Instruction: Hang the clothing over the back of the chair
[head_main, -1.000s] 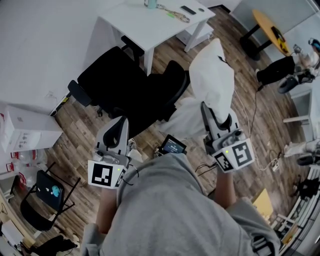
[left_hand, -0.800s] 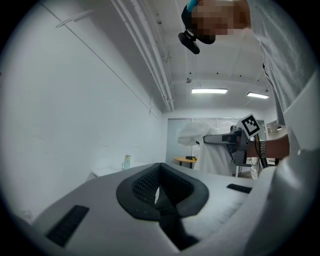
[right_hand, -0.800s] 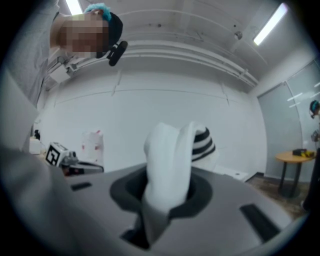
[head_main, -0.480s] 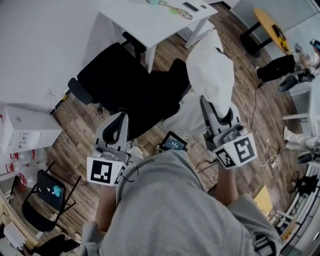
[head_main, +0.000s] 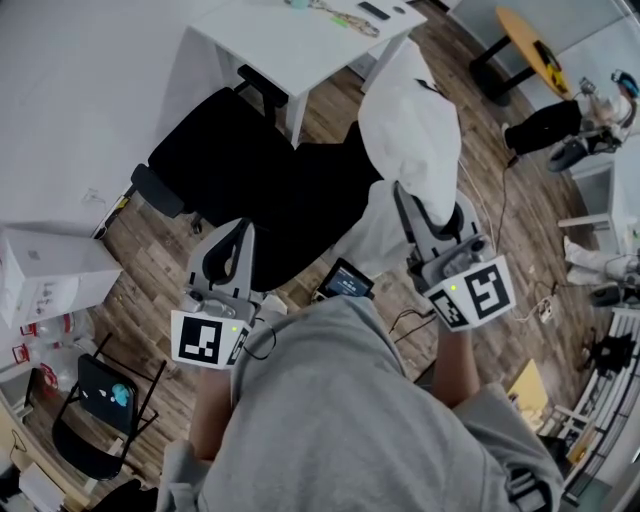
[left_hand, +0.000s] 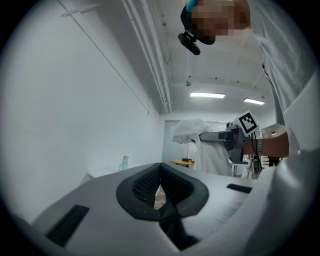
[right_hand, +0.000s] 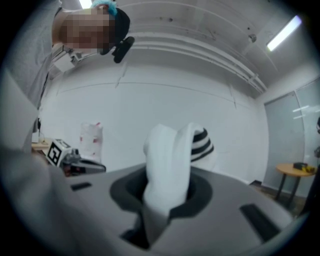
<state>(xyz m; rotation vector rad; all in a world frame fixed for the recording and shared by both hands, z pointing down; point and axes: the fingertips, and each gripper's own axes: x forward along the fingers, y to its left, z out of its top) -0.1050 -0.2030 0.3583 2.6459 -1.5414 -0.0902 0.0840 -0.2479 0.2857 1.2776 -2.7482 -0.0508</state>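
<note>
**Garment pinched in the right gripper, beside the chair**

A white box sits well left of the chair, which is a black office chair. The left gripper is held level just in front of the chair, at its near left edge. Its jaws are pressed together at the tips, with nothing between them. Behind the chair stands a white desk. Just in front of the chair, to its right, lies a tablet with a lit screen.

The garment is white and hangs in the air at the chair's right side. It is bunched into a tall fold, with a lower flap trailing toward the chair. Whether it touches the chair cannot be told, and it is not yet draped over the chair's back. The right gripper, level and right of the chair, has its jaws pinching a thick fold of the garment. In the right gripper view, a black-striped part of the garment shows just above them. Well right of the chair stands a round yellow table.
</note>
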